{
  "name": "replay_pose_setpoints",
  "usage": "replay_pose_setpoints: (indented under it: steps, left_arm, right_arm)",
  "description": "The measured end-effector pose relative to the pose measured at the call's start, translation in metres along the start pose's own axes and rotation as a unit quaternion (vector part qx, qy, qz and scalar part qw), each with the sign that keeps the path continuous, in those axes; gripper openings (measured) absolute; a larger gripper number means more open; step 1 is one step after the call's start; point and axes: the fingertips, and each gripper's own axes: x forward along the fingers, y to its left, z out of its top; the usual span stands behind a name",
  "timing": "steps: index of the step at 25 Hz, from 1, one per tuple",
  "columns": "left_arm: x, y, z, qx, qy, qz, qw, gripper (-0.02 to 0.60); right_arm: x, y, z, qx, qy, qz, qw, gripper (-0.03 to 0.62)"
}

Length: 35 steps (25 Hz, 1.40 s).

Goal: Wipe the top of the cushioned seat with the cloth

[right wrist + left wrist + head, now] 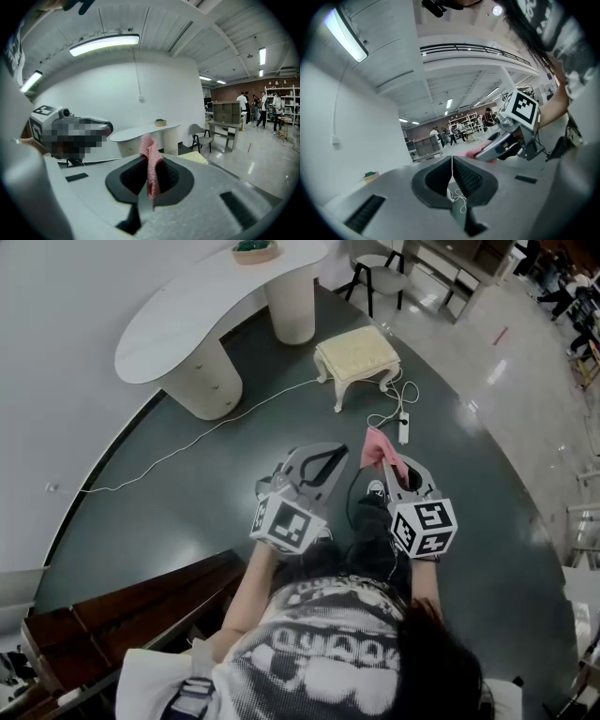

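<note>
The person's dark hair point(439, 652) and patterned shirt point(328, 657) fill the bottom of the head view, with both forearms stretched forward over the dark floor point(187, 512).

The right gripper point(386, 463) has its fingers clenched on the pink cloth point(150, 164). The right gripper view shows the cloth pinched between the dark pads, with a fold standing up above them and a strip trailing down below. The left gripper point(322, 463) is held just beside it. Its fingers are pressed together with nothing between them, and only a white cable on the floor shows beyond the thin gap.

The cushioned seat point(356, 354), a cream stool with carved legs, stands well apart from both grippers, ahead of the person. It sits near a white curved bench point(187, 320) that carries a small bowl point(255, 249). A power strip point(404, 430) with its cord lies on the floor between the stool and the grippers.

Judging from this, the wiping has not begun. The cloth is in hand, but nothing touches the seat top. What is left seems to be nearly all of the task: closing the gap to the stool, lowering the cloth onto the cushion and passing it across the whole top.
</note>
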Motion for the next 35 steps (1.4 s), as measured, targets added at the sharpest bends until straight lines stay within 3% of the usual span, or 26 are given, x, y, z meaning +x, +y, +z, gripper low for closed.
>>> replay_pose_setpoints:
  steps: [9,14,24,35]
  left_arm:
    - [0.052,0.019,-0.009,0.0,0.017,0.009,0.9998,0.006]
    - [0.117,0.041,-0.009,0.002,0.031,0.021,0.9993,0.006]
    - [0.275,0.074,0.023,0.011,0.041,0.036,0.9985,0.007]
    - [0.35,0.083,0.016,0.022,0.079,0.049,0.9954,0.006]
  right_arm:
    - [0.037,-0.051,0.003,0.011,0.003,0.017,1.0,0.009]
    - [0.068,-0.112,0.018,0.015,0.007,0.032,0.999,0.009]
    - [0.123,-0.256,0.069,0.005,0.007,0.066,0.998,0.009]
    - [0.159,-0.333,0.081,0.021,0.001,0.091,0.996,0.009]
